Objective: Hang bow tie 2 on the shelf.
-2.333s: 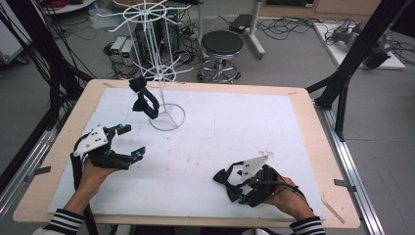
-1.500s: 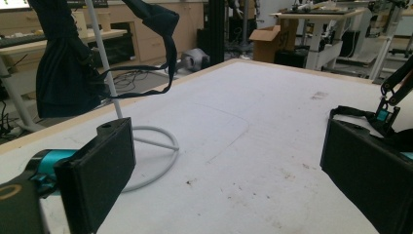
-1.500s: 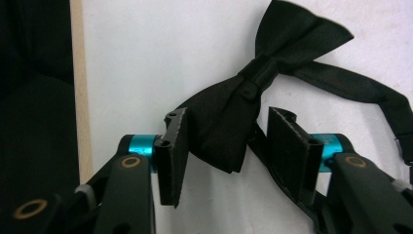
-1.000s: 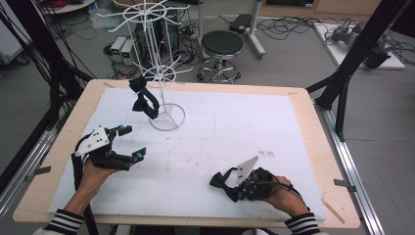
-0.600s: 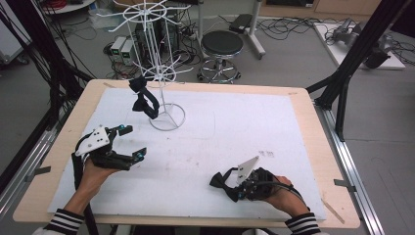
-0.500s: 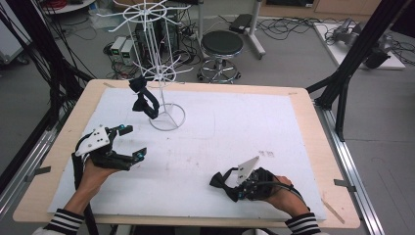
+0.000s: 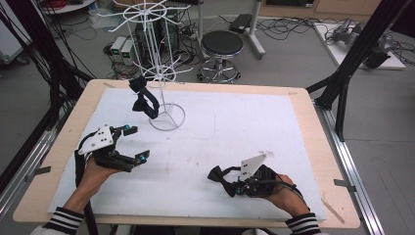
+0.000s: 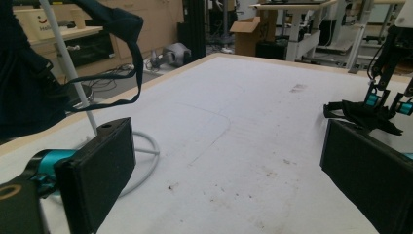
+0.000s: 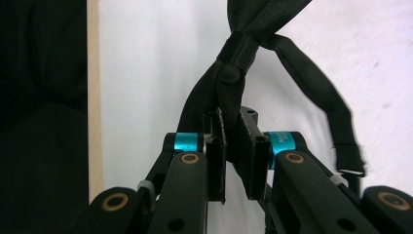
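Left gripper (image 7: 133, 143) rests on the white tabletop mat (image 7: 235, 127), jaws wide apart, empty; just beyond it the white wire display stand (image 7: 159, 63) carries one limp black fabric bow tie (image 7: 145, 100); right gripper (image 9: 233, 146) is clamped on a second black satin bow tie (image 7: 221, 177), seemingly by its strap; judgement: lift slowly, keeping the slack strap untangled, towards a free hook.
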`<state>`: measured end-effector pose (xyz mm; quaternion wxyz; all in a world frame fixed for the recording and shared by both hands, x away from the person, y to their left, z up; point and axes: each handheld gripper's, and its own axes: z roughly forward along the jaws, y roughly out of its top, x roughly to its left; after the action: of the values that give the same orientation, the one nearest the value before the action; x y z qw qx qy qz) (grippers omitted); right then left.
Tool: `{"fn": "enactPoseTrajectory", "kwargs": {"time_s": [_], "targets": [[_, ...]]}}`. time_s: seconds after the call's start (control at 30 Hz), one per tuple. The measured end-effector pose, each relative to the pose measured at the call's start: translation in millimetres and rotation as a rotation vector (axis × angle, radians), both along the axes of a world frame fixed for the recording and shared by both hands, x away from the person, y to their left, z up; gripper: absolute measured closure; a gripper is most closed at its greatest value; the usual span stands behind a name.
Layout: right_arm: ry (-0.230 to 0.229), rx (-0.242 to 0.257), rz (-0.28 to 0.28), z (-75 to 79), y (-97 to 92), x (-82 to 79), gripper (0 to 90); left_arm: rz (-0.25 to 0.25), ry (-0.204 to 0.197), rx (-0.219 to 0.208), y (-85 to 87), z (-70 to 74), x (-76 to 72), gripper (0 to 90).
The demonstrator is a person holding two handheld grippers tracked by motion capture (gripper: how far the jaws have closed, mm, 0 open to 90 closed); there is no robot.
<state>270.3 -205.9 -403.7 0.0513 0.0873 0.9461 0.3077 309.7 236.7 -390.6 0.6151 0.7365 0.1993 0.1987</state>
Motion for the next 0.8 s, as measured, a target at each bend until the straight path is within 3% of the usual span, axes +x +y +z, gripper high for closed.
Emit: {"fn": "enactPoseTrajectory", "kwargs": {"time_s": [0.27, 0.8], "targets": [[-0.045, 0.067, -0.004, 8.4, 2.3, 2.8, 83.0, -0.028, -0.006, 0.005, -5.5, 5.5, 1.6, 6.3], [-0.122, 0.17, 0.012, 23.9, 12.9, 5.4, 83.0, -0.131, 0.029, 0.006, -18.6, 12.4, 3.5, 6.4]]}}
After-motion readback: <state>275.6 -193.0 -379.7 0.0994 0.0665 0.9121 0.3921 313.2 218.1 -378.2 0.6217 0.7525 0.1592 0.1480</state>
